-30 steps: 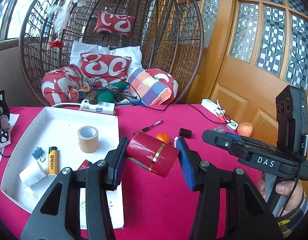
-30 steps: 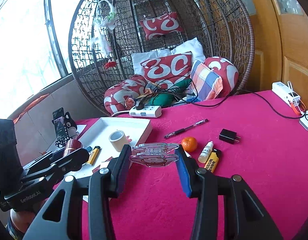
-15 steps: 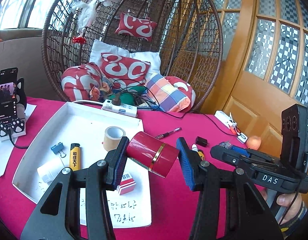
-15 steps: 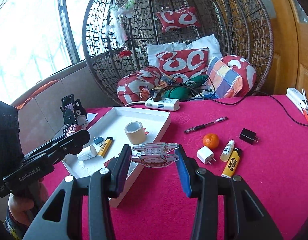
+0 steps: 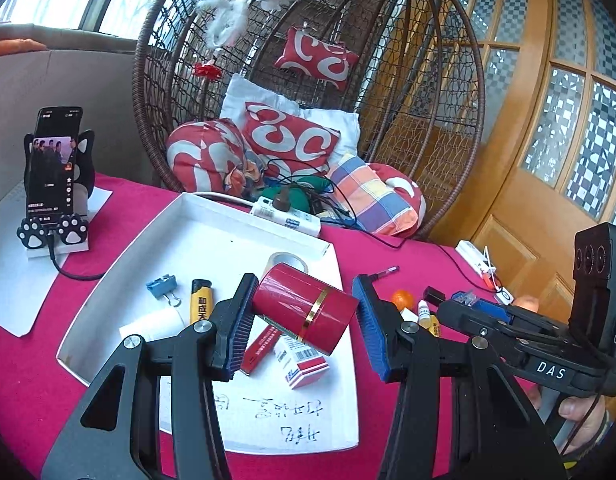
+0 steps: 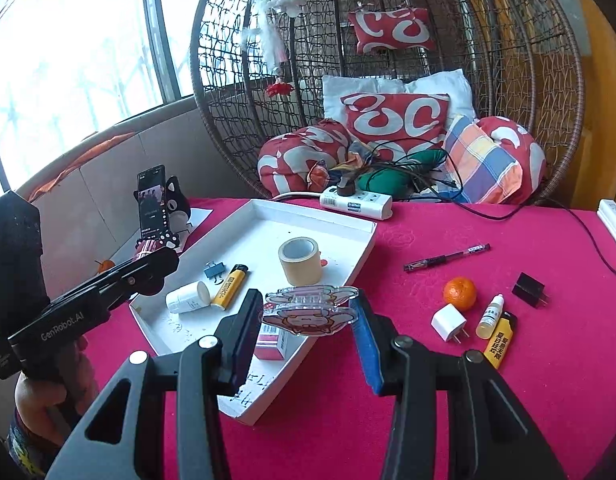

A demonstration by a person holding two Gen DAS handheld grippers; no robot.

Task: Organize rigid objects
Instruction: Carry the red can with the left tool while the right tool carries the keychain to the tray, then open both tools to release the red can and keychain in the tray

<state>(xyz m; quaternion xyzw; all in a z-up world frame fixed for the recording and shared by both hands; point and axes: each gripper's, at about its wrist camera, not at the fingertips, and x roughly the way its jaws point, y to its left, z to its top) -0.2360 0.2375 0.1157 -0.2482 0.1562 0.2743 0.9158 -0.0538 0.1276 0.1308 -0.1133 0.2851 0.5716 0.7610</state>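
Observation:
My left gripper (image 5: 304, 328) is shut on a red cylindrical tin (image 5: 306, 314) with a gold band, held tilted above the white tray (image 5: 196, 220). My right gripper (image 6: 308, 332) is shut on a clear acrylic cartoon stand (image 6: 309, 310), held above the tray's near right corner (image 6: 363, 248). In the tray lie a tape roll (image 6: 300, 260), a yellow lighter (image 6: 230, 286), a blue binder clip (image 6: 214, 270), a white bottle (image 6: 188, 298) and a red-white box (image 5: 304, 364).
On the red tablecloth right of the tray lie a pen (image 6: 445, 258), a tangerine (image 6: 459, 292), a white charger (image 6: 447, 324), a dropper bottle (image 6: 489, 316), another lighter (image 6: 499, 338) and a black adapter (image 6: 527, 290). A phone on a stand (image 5: 54, 176) is at left. A power strip (image 6: 355, 202) lies behind the tray.
Both grippers have moved left with their objects, from over the bare cloth to above the tray. Both grips are unchanged.

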